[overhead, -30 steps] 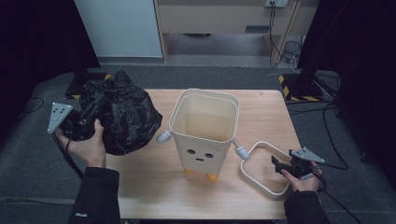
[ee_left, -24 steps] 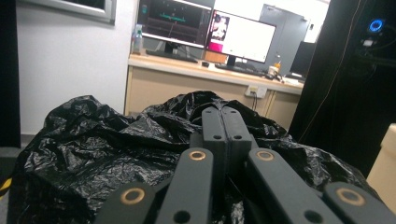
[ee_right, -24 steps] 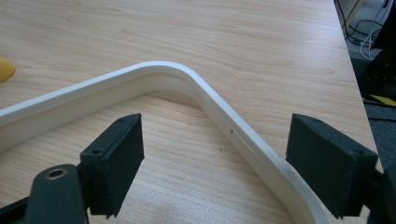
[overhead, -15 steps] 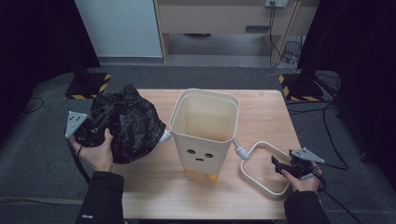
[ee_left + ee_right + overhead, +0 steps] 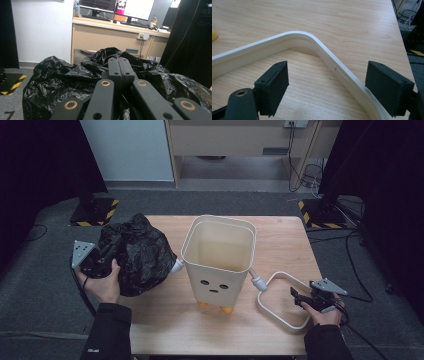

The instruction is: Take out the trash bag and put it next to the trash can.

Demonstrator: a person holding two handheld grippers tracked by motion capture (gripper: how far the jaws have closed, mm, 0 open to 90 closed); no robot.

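Note:
A crumpled black plastic bag [image 5: 142, 257] lies on the left part of the wooden table [image 5: 285, 237], against the side of a cream bin [image 5: 218, 255] with a face and orange feet. My left gripper [image 5: 112, 251] is at the bag's left side. In the left gripper view its jaws [image 5: 121, 65] are pressed together on the bag's [image 5: 60, 80] film. A cream ring frame [image 5: 280, 297] lies flat at the right, joined to the bin by a short arm. My right gripper [image 5: 296, 296] is open, with the ring's rim [image 5: 312, 40] passing between its jaws, its fingers [image 5: 274, 85] apart from the rim.
The bin stands upright in the table's middle, open at the top and with nothing visible inside. Grey carpet surrounds the table. Black stands with yellow-striped bases sit on the floor beyond the far corners. A desk with monitors and a white panel stand behind.
My left hand has carried the bag down and to the right, closer to the bin. The bag now sits lower on the table. The right gripper has stayed on the ring.

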